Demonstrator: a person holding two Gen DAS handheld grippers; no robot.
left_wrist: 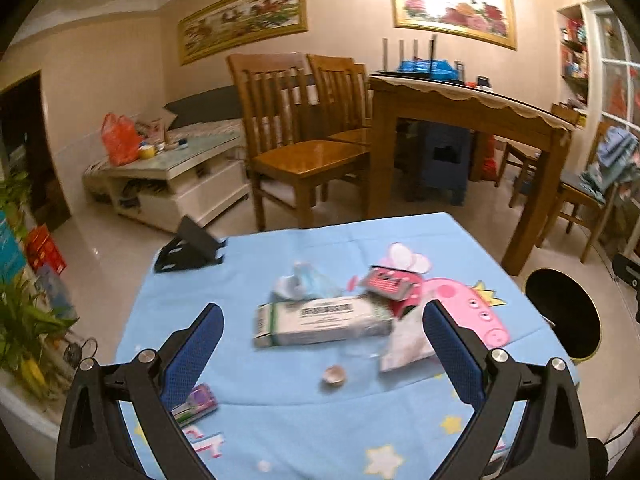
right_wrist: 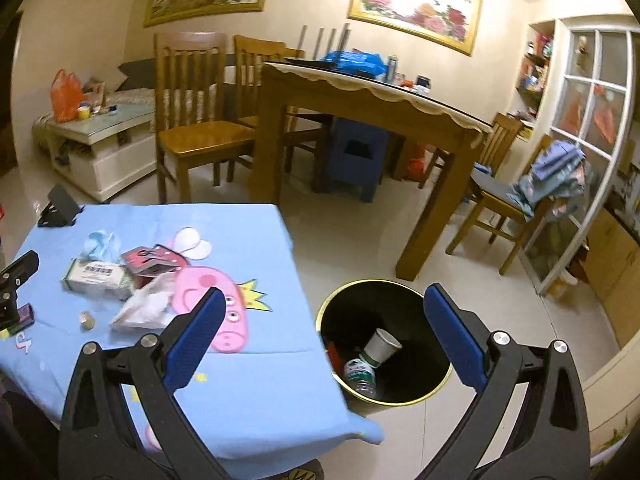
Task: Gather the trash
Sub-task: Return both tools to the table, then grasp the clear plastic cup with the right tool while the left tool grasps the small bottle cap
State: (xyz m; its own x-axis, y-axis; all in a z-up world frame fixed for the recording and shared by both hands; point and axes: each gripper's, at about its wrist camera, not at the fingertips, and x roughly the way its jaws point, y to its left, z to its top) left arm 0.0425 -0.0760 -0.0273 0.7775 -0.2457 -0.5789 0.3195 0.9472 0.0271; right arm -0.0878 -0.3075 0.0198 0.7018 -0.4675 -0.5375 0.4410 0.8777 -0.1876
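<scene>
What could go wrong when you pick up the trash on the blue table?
The long box touches the red packet and white wrapper, so the open left gripper may drag those along. The small cap might roll off. The bin stands on the floor beside the table's edge, so a drop could miss.

Carton (left_wrist: 324,320) lies on table (left_wrist: 280,420); bin (right_wrist: 386,342) stands right, holding cup (right_wrist: 382,345).

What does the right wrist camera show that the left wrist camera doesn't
Only the right wrist view looks into the bin: a paper cup and a plastic bottle lie inside, under the open right gripper. Only the left wrist view shows the open left gripper aimed at the trash and the potted plant. Both show the white carton, the red packet and the blue cloth.
</scene>
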